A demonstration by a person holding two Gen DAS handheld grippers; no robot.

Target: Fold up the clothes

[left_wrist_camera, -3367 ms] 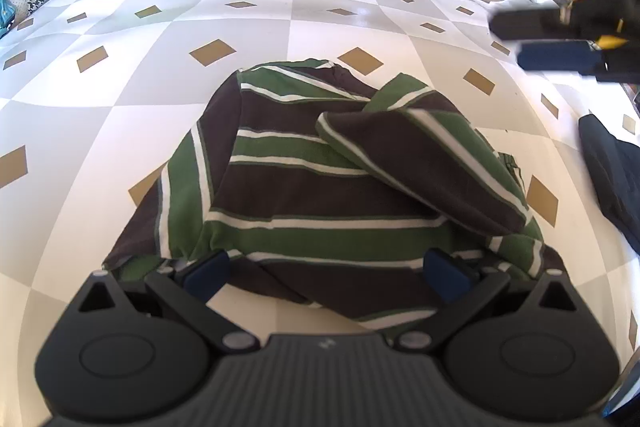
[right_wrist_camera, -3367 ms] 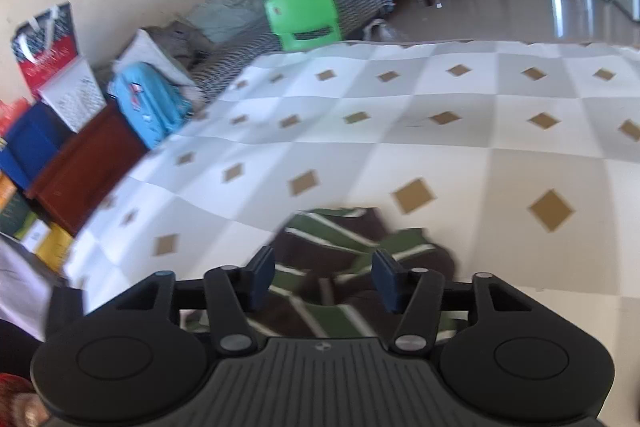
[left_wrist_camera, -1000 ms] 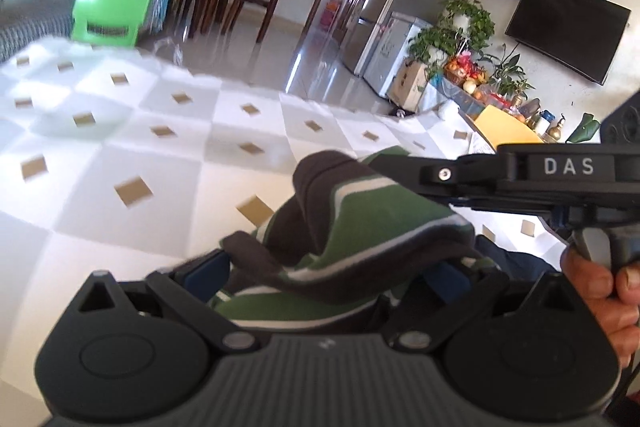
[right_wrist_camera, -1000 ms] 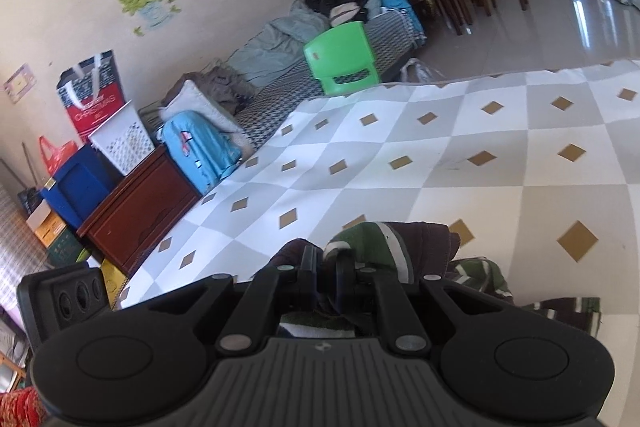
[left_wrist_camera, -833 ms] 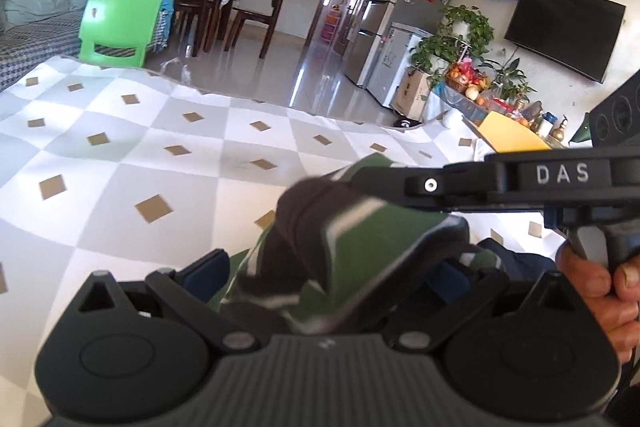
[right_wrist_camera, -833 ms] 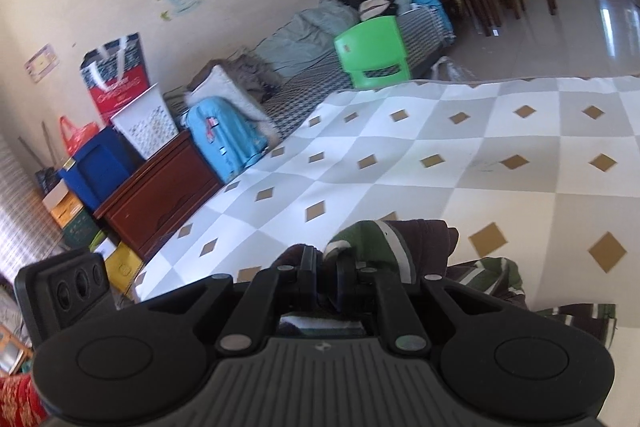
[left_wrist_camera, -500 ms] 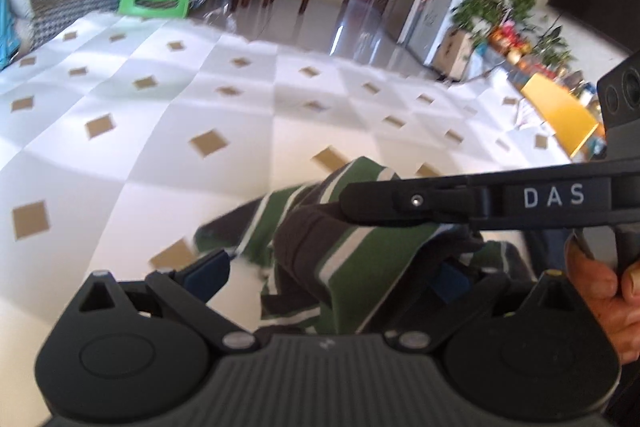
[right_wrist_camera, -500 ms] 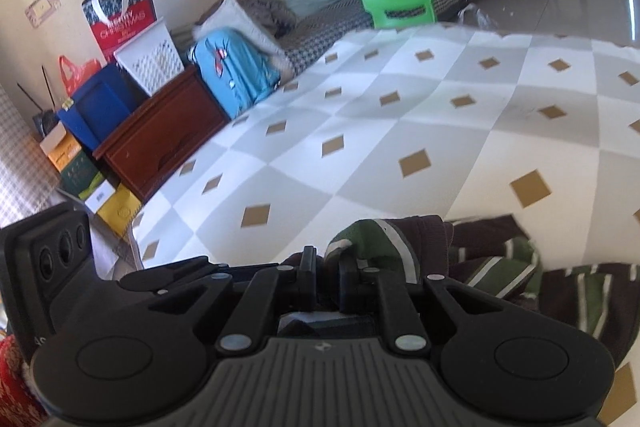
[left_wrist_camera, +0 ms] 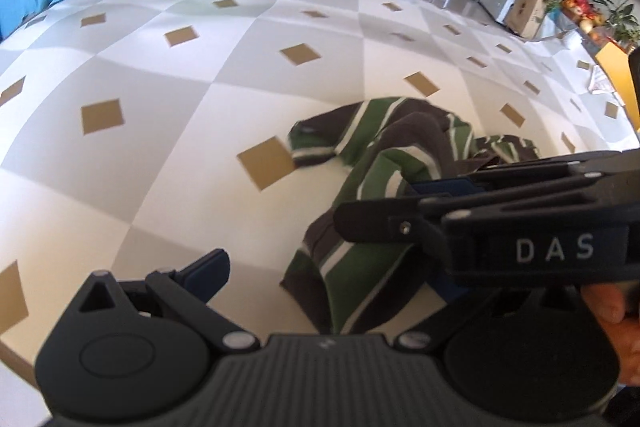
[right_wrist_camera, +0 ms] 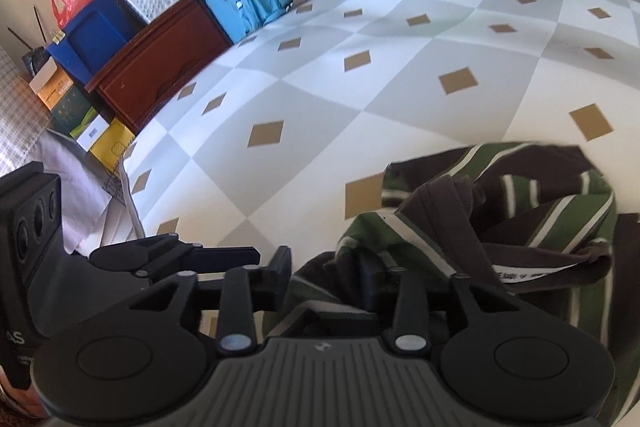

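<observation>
Diamond-patterned cloth (left_wrist_camera: 248,39) bears striped shirt (left_wrist_camera: 372,211); left claw (left_wrist_camera: 332,279) and right claw (right_wrist_camera: 324,277) gape.

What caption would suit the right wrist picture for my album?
Right tool open over a crumpled green-and-brown striped shirt on the checked floor mat.

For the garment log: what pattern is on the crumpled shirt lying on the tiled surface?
Green and dark brown stripes with thin white lines on the crumpled shirt; clearest in the right wrist view.
</observation>
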